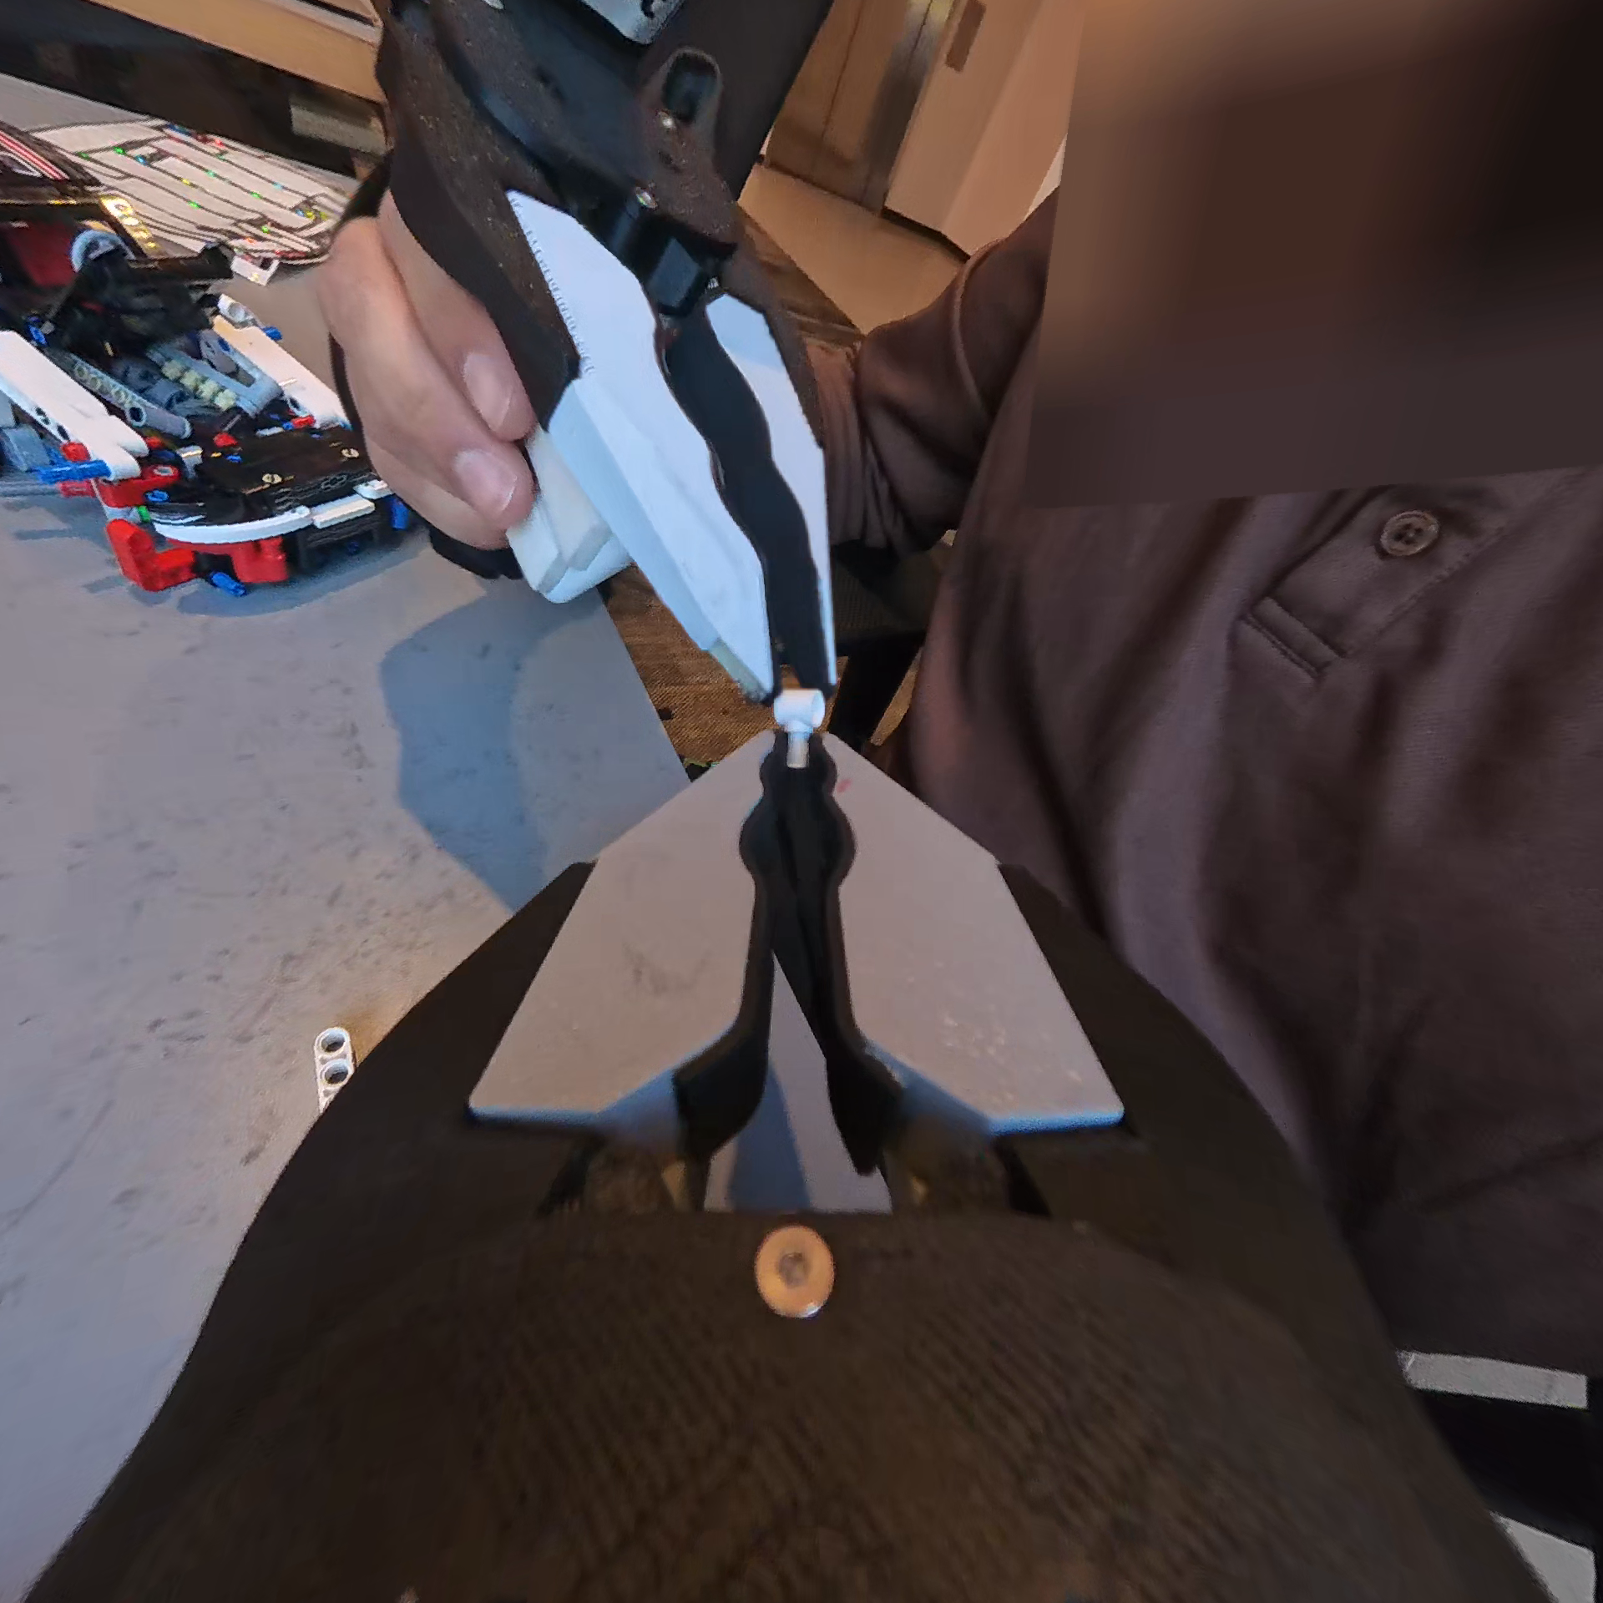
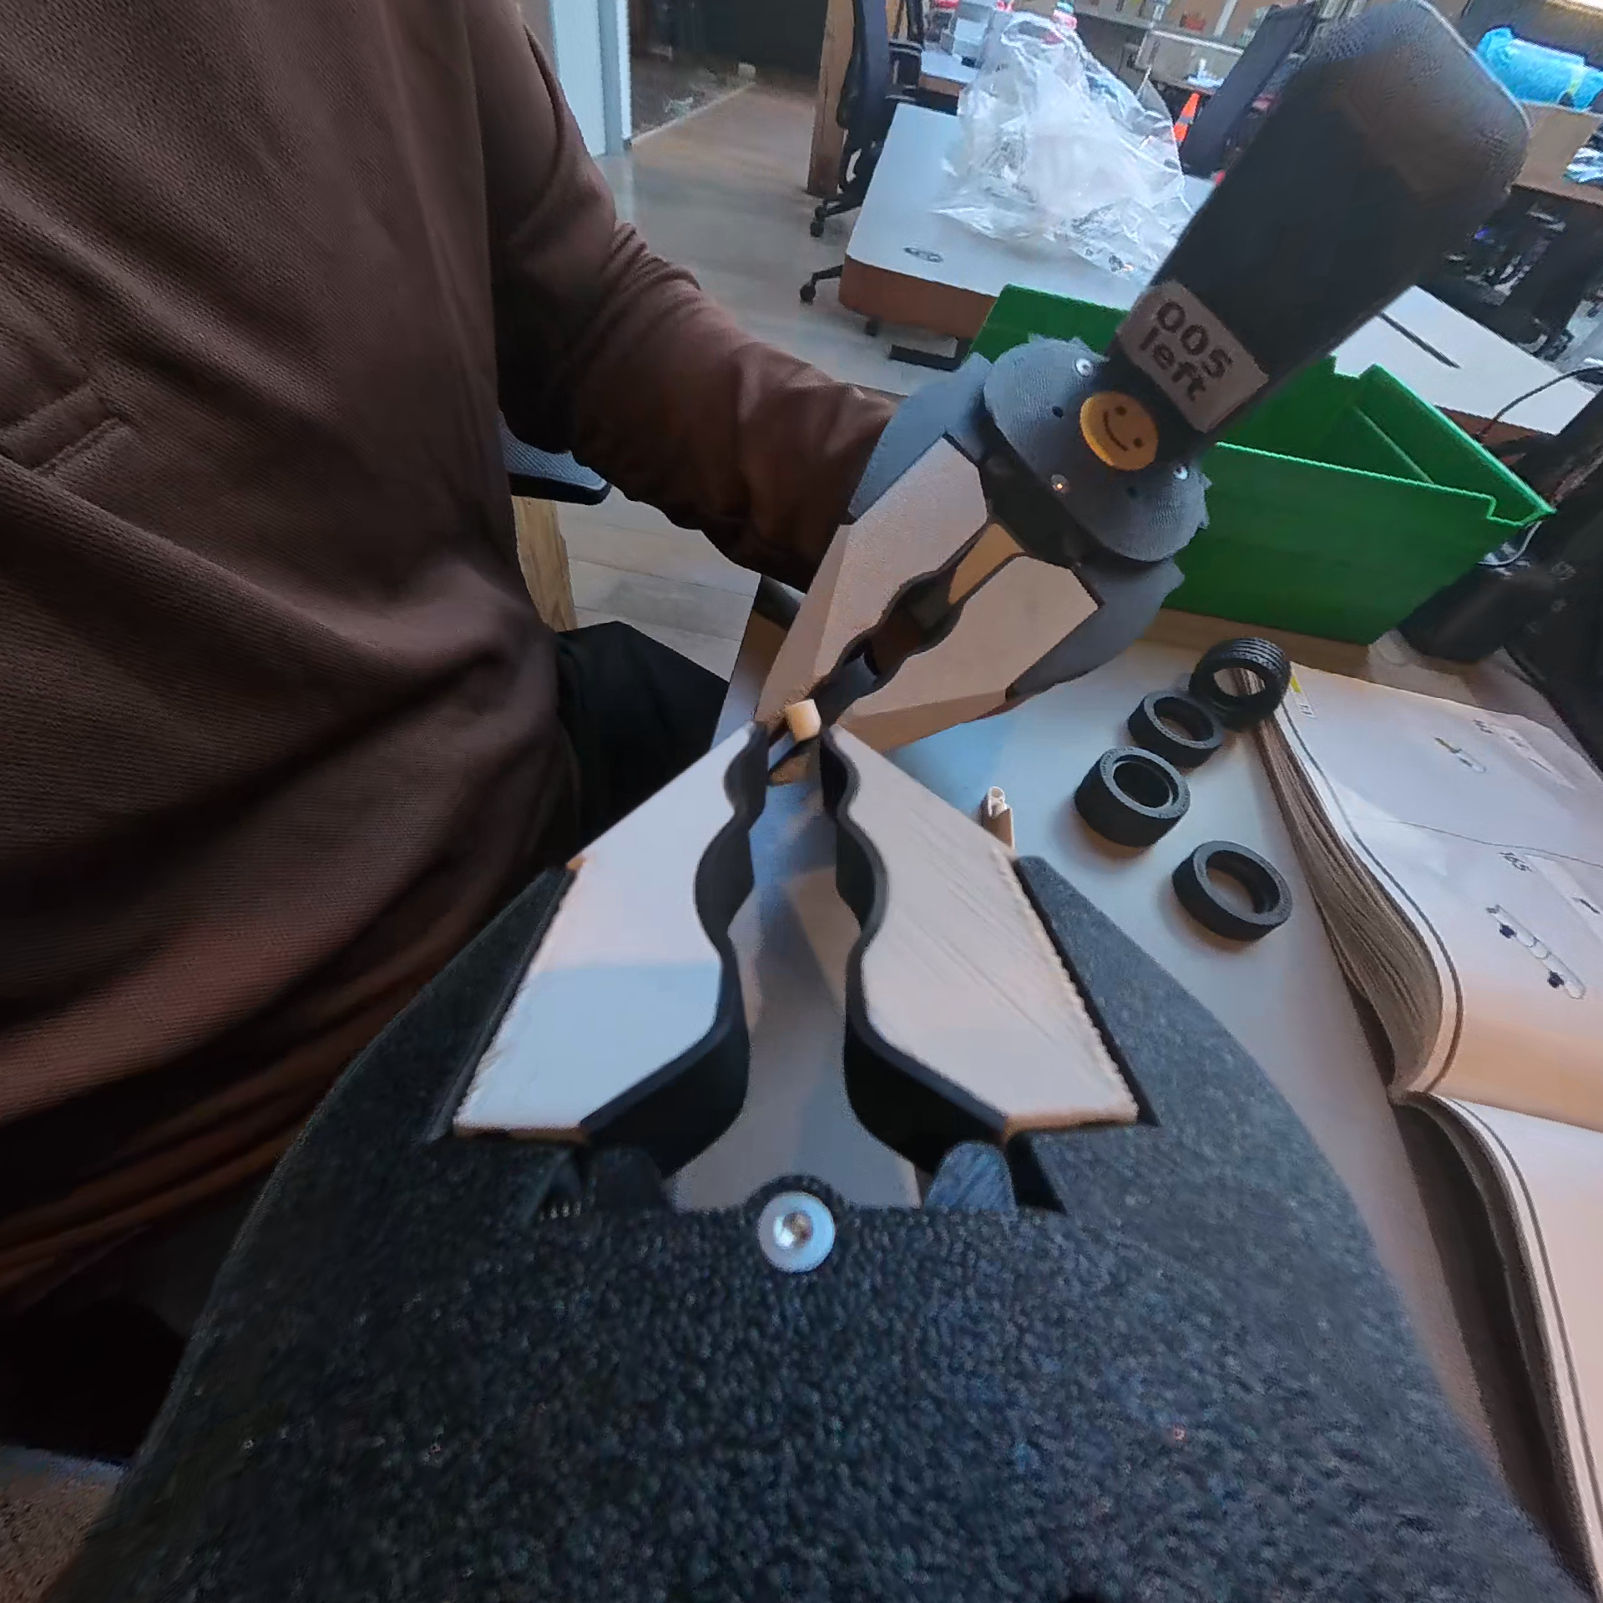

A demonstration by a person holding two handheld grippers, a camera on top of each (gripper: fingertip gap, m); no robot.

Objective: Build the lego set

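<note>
Both jaws pinch tip-to-tip: left gripper (image 1: 796,763) clamps a small grey pin (image 1: 795,751), right gripper (image 1: 802,690) a tiny white plastic connector (image 1: 799,709). Light, stiff, slippery; grip their barrels.

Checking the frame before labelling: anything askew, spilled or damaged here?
Nothing looks spilled or damaged. One of the four black rubber tyres stands tilted on edge against the open instruction booklet, while the rest lie flat. The left gripper and right gripper meet on a small white connector piece, off the table edge.

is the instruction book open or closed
Open. In the right wrist view the instruction book lies spread on the table, with a thick stack of pages curving up beside the tyres.
</note>
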